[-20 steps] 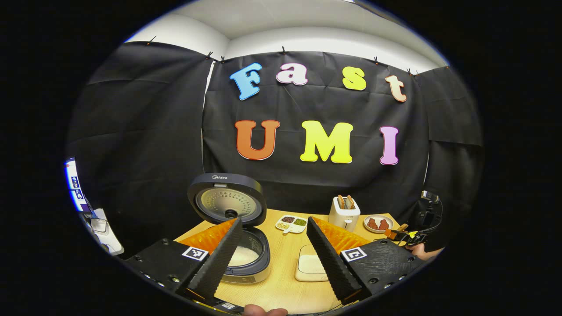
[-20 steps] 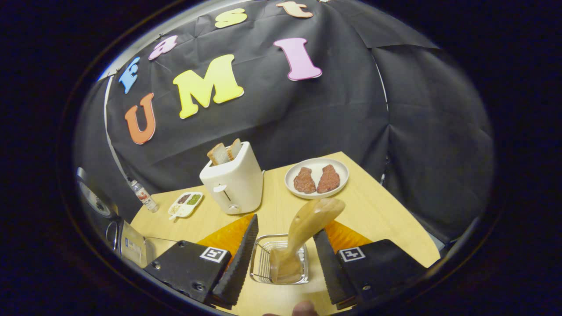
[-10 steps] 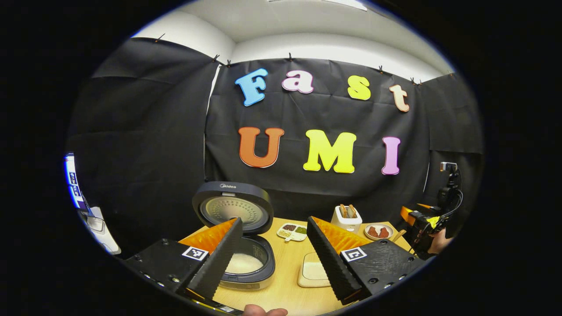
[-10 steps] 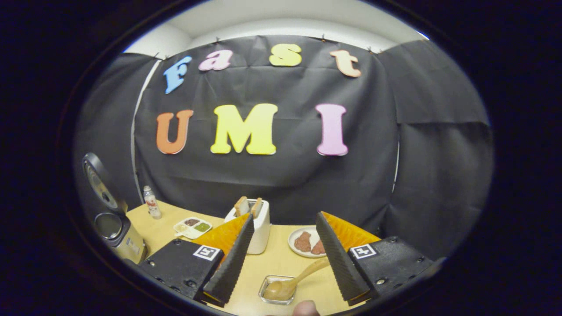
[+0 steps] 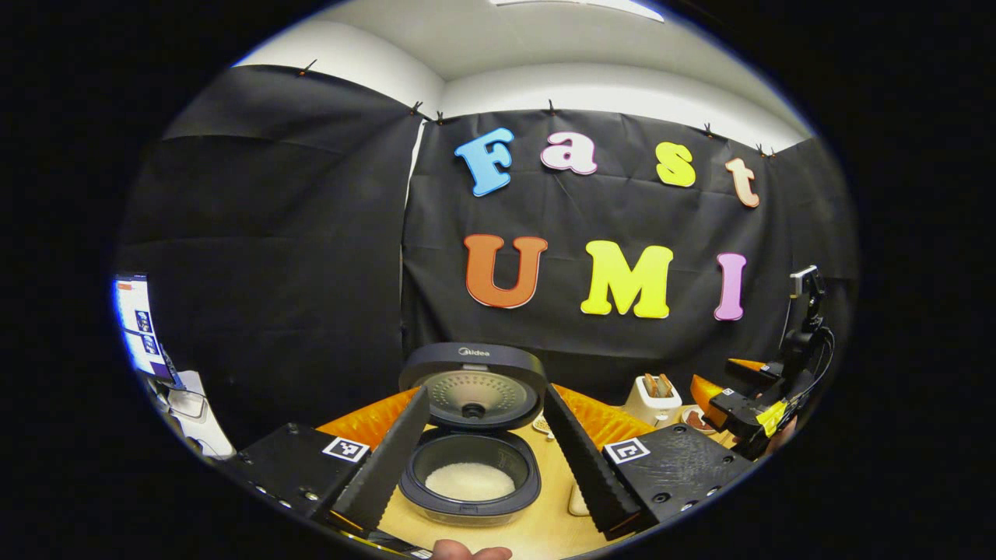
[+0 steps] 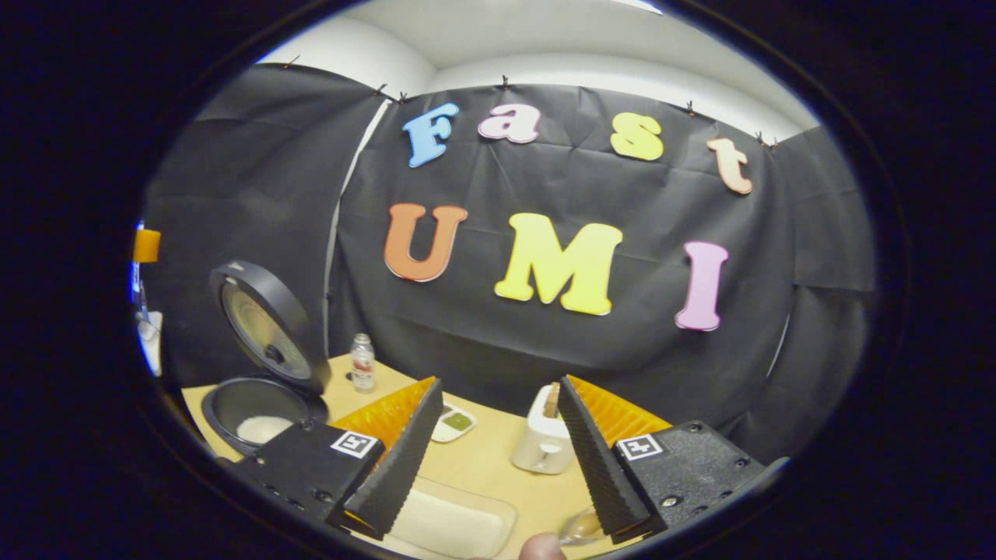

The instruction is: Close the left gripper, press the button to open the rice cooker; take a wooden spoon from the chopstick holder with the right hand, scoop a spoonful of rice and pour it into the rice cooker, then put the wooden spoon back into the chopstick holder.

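The rice cooker [image 5: 469,498] stands open with its lid [image 5: 472,386] upright and white rice [image 5: 470,481] in the pot. My left gripper [image 5: 485,390] is open, its fingers on either side of the cooker and apart from it. In the right gripper view the cooker [image 6: 261,408] sits at the far left. My right gripper [image 6: 498,383] is open and holds nothing. A sliver of the clear chopstick holder [image 6: 580,529] shows at the base of its right finger. A shallow tray of rice [image 6: 457,523] lies below its left finger. The right gripper [image 5: 745,398] hangs at the far right in the left gripper view.
A white toaster [image 6: 543,445] with bread stands behind the tray on the wooden table [image 6: 490,463]. A small bottle [image 6: 362,362] and a divided dish [image 6: 455,421] sit near the back. Beside the cooker, a toaster [image 5: 657,389] stands by the wall.
My right gripper has lifted and swung left, away from the holder where the wooden spoon rested. The left gripper view has turned to centre on the open cooker. Both grippers stayed open.
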### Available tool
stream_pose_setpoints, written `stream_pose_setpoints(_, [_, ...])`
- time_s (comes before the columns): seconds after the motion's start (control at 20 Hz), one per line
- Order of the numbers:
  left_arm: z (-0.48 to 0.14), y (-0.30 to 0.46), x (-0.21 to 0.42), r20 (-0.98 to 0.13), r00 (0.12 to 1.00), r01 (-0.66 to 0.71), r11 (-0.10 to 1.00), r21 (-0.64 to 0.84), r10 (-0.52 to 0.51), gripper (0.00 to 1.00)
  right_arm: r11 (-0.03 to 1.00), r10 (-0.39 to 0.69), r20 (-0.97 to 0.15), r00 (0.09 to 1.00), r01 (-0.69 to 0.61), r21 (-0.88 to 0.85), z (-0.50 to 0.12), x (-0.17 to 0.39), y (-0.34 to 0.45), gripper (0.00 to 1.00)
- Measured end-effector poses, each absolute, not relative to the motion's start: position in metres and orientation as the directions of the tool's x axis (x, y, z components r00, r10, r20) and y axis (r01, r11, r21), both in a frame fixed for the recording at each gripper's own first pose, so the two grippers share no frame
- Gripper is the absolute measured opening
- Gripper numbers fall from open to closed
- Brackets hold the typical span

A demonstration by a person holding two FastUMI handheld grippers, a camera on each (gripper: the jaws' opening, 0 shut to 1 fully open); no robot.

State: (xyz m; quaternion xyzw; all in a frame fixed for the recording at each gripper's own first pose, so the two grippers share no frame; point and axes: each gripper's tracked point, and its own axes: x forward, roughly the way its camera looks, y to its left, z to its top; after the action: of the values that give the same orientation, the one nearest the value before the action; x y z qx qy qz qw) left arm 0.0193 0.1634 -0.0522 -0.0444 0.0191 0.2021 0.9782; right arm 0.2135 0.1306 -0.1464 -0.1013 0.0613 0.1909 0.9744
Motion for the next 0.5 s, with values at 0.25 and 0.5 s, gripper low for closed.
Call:
stream_pose_setpoints(0.25, [-0.024, 0.211, 0.059, -0.020, 0.912, -0.409, 0.902, -0.139, 0.410, 0.94, 0.927, 0.356, -0.176, 0.918, -0.370, -0.054, -0.133, 0.183, 0.164, 1.00])
stream_pose_setpoints(0.5, [-0.036, 0.234, 0.113, -0.082, 0.925, -0.380, 0.910, -0.165, 0.371, 0.95, 0.940, 0.308, -0.190, 0.932, -0.329, -0.093, -0.126, 0.148, 0.134, 0.99])
